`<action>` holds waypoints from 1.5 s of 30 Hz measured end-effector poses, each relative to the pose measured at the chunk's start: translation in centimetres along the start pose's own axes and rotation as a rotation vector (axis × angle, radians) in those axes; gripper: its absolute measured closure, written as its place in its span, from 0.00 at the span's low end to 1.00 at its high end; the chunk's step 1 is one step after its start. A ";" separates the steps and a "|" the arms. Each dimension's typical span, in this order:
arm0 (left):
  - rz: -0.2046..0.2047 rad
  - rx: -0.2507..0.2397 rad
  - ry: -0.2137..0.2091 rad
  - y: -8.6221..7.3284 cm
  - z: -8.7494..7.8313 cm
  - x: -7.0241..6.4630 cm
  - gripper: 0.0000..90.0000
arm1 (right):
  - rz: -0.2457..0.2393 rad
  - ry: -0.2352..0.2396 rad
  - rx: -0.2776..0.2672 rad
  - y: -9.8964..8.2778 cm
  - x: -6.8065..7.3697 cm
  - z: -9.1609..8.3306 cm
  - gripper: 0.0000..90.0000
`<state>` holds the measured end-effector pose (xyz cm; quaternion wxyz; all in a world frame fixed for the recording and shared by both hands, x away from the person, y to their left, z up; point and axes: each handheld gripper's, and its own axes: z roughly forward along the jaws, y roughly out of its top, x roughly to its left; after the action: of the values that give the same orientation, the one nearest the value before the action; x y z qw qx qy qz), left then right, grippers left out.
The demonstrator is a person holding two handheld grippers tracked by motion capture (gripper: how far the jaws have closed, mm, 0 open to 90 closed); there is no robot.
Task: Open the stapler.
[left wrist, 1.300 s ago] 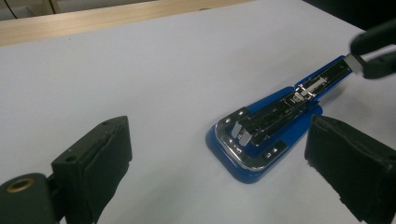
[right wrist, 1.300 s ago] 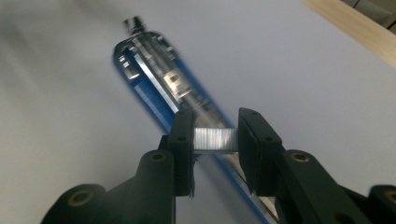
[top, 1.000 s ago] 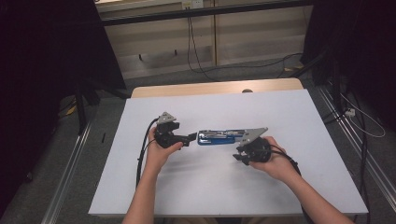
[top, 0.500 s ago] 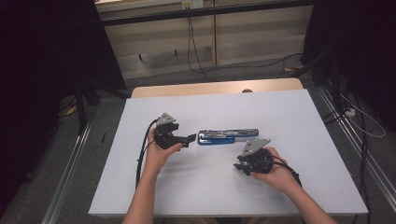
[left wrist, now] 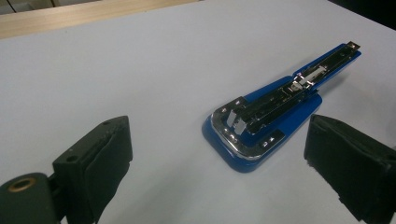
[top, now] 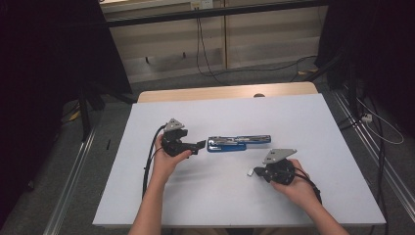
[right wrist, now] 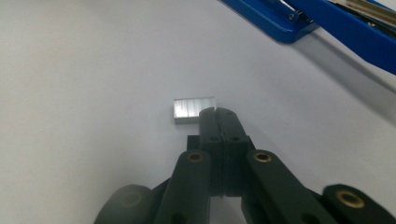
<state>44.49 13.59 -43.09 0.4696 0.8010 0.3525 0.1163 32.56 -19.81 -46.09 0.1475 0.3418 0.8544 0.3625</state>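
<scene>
Right gripper [right wrist: 218,111]: jaws have just closed, pressed together with nothing between them, tips just beside the strip of staples [right wrist: 194,110]
Left gripper [left wrist: 219,158]: jaws spread wide, empty, blue stapler [left wrist: 280,105] just ahead
Stapler: lies flipped open near the middle of the table, its metal magazine showing
Table [top: 313,117]: pale, bare sheet over a wooden top
Wooden edge [top: 215,92]: along the far side
Room beyond: grey floor, loose cables [top: 235,71], dark curtains [top: 49,49] on both sides

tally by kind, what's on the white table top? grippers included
Blue stapler, swung open: 1
Strip of staples: 1
Grippers: 2, left gripper and right gripper
Total: 4
</scene>
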 end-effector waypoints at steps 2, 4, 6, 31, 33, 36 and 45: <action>0.000 0.006 0.001 0.0 0.0 0.0 0.09 | 0.005 -0.001 -0.001 0.1 0.0 0.2 1.00; -0.003 0.004 -0.001 -0.1 0.0 0.1 0.09 | -0.004 -0.009 -0.005 0.3 -0.1 0.4 1.00; -0.003 0.005 0.000 -0.1 0.0 0.1 0.09 | -0.005 -0.011 -0.010 0.5 -0.1 0.7 1.00; -0.004 -0.009 0.004 0.1 -0.5 0.0 0.09 | 0.065 -0.019 -0.029 0.7 1.5 1.0 0.73; 0.001 -0.006 0.004 0.1 -0.5 0.0 0.09 | 0.062 -0.021 -0.030 0.5 1.6 1.0 0.76; 0.002 -0.002 0.005 0.1 -0.5 0.1 0.09 | 0.078 -0.013 -0.029 0.4 1.3 0.9 0.81; -0.005 -0.012 0.004 0.0 -0.4 0.4 0.09 | 0.089 0.005 -0.030 0.5 0.8 1.0 0.86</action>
<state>44.60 14.11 -42.91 0.4740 0.7970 0.3549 0.1188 32.71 -18.51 -46.44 0.1343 0.3763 0.8333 0.3822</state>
